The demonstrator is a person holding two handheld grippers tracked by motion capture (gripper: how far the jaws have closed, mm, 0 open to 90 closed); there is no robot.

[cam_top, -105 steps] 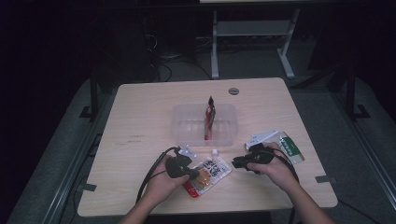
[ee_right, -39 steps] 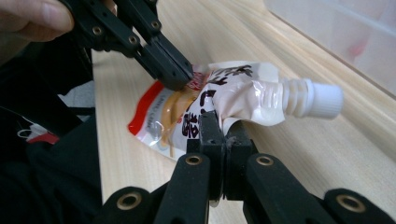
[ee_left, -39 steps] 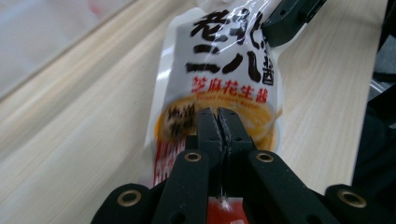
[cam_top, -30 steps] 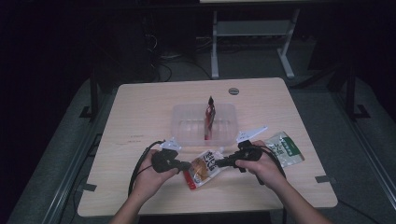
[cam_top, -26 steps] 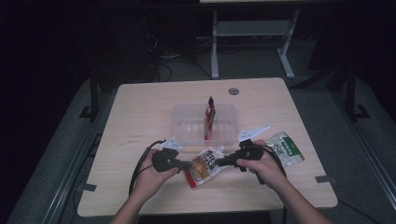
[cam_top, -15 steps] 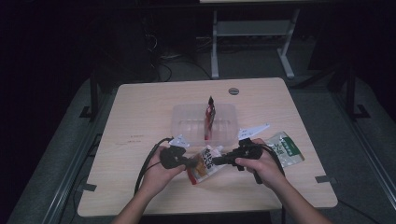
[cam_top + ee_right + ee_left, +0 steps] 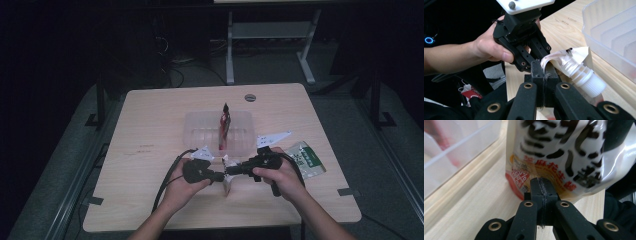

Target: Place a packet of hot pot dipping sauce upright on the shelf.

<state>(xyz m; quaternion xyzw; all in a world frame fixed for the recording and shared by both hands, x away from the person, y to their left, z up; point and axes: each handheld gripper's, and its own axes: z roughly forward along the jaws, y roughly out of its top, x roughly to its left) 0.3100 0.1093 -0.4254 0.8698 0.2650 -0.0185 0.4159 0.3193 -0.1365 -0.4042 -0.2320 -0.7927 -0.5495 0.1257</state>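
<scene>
A spouted snack pouch (image 7: 226, 186) stands on edge above the table's front, held between both grippers. My left gripper (image 7: 220, 176) comes in from the left and is shut on the pouch's lower edge; in the left gripper view its closed jaws (image 7: 541, 187) pinch the printed orange and white pouch (image 7: 564, 152). My right gripper (image 7: 232, 171) comes in from the right. In the right gripper view its jaws (image 7: 541, 71) are shut on the pouch's top seam beside the white screw cap (image 7: 587, 81). The left gripper (image 7: 532, 58) faces it, almost tip to tip.
A clear plastic bin (image 7: 197, 132) sits just behind the grippers with a red pouch (image 7: 223, 127) standing in it. A green packet (image 7: 307, 160) lies to the right of my right hand. Cables trail off the table's front left.
The pouch lay flat with its orange face up a second ago; now it is raised on edge. My left hand has moved right toward the right gripper.
</scene>
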